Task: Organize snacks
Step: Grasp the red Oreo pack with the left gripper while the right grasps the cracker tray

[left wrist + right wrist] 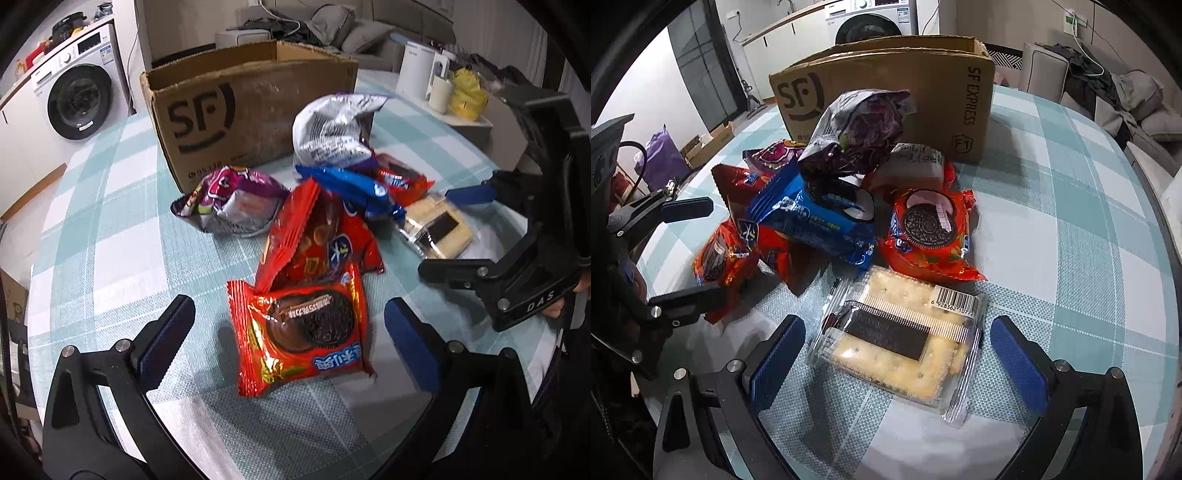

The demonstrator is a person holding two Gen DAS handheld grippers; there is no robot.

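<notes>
My left claw (290, 328) gapes wide, the red cookie pack (303, 332) lying between its fingers on the checked cloth (110, 229). My right claw (897, 354) is also spread, straddling the clear cracker pack (901, 339). Cardboard box (886, 92) stands ahead, behind the snack pile.

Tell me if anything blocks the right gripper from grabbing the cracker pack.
Nothing visible does. The right gripper is open with the cracker pack lying flat between its fingers; the other snacks sit beyond it.
</notes>
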